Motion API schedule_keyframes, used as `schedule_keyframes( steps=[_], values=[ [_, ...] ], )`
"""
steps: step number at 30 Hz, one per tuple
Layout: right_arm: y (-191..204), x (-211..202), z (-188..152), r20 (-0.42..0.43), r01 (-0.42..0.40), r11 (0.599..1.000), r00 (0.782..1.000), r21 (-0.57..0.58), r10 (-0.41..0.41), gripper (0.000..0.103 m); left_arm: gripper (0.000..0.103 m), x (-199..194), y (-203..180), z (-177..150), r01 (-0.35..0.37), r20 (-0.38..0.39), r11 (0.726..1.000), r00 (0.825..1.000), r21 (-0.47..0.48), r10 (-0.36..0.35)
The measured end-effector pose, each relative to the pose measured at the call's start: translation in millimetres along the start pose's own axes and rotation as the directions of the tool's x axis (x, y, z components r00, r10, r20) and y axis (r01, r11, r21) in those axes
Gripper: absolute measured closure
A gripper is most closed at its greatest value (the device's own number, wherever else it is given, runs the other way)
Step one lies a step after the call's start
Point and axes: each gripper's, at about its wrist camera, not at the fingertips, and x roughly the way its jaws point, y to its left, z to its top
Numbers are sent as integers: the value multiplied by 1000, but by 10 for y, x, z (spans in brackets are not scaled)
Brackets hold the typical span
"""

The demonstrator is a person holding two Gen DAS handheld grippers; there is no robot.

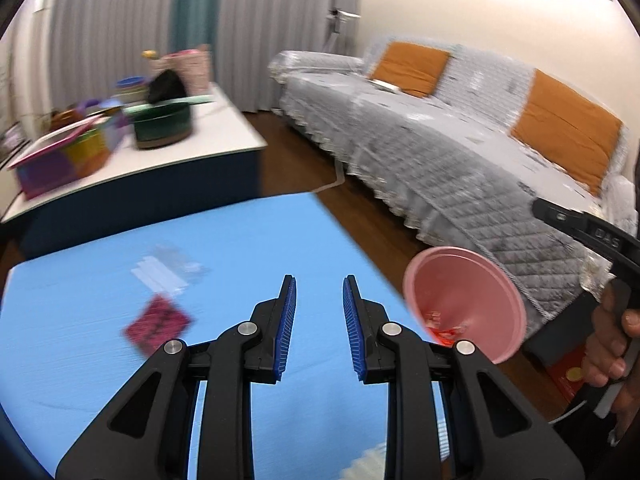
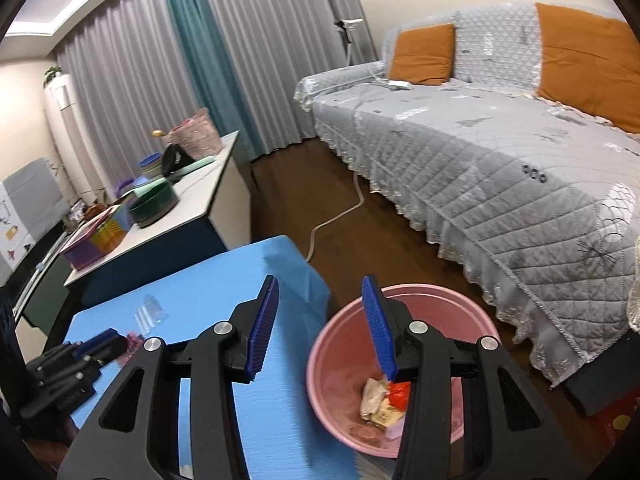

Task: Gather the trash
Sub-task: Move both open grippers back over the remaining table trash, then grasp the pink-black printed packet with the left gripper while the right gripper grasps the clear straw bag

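Observation:
My left gripper (image 1: 320, 284) hangs open over the blue table (image 1: 240, 248) with nothing between its blue pads. A magenta wrapper (image 1: 158, 324) and a clear wrapper (image 1: 166, 274) lie on the table ahead of it to the left. In the right wrist view, my right gripper (image 2: 320, 320) is open and empty, straddling the table's edge and the pink bin (image 2: 344, 376). Crumpled trash (image 2: 384, 400) lies at the bin's bottom. The left gripper (image 2: 114, 342) shows at the left beside the magenta wrapper (image 2: 134, 340). The bin (image 1: 452, 280) stands off the table's right edge.
A grey-covered sofa (image 2: 500, 168) with orange cushions runs along the right. A white-topped cabinet (image 2: 200, 196) holds a colourful box, a green pot and baskets. A white cable (image 2: 336, 216) trails over the wooden floor. A hand (image 1: 608, 336) grips the right gripper's handle.

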Motion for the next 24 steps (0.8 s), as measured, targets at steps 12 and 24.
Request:
schedule_keyframes(
  steps=[12,24],
  values=[
    [695,130,-113,-19,-92,993,996,-72,91,87,78,55,1178,-444,-197,-52,948,980,-248,190],
    [1242,508,-233,-86,-155,981,986,-116,146,87,78,293,1500,-611,-206,-102,934,978,-292,184]
  ],
)
